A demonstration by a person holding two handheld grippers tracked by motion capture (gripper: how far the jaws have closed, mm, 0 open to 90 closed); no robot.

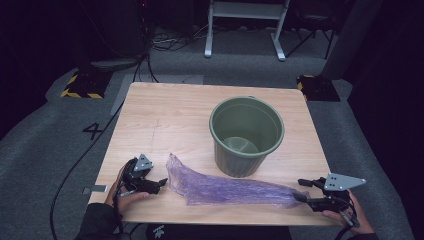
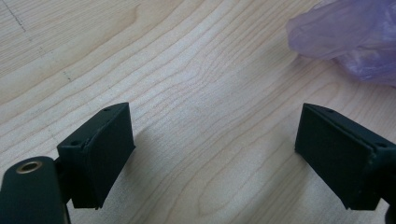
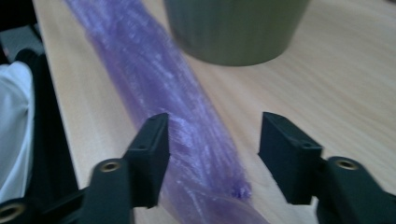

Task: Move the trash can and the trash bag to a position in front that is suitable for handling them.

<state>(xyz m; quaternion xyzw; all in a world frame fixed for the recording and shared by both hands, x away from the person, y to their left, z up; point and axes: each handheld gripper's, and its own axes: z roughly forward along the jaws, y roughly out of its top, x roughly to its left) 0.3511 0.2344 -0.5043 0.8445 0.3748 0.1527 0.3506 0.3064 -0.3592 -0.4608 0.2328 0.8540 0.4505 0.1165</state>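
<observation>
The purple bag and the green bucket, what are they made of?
The purple bag looks like thin, see-through plastic film: it is crinkled, shiny in streaks, and the wood shows faintly through it. The green bucket looks like moulded plastic with a dull, matte finish and fine ribs down its side, though painted metal cannot be ruled out. The table under them looks like pale wood or wood-grain laminate.

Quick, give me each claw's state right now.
Left claw: open, holding nothing, beside the purple bag.
Right claw: open, jaws either side of the bag's end.

Purple bag [image 1: 227,186], green bucket [image 1: 246,135]
</observation>
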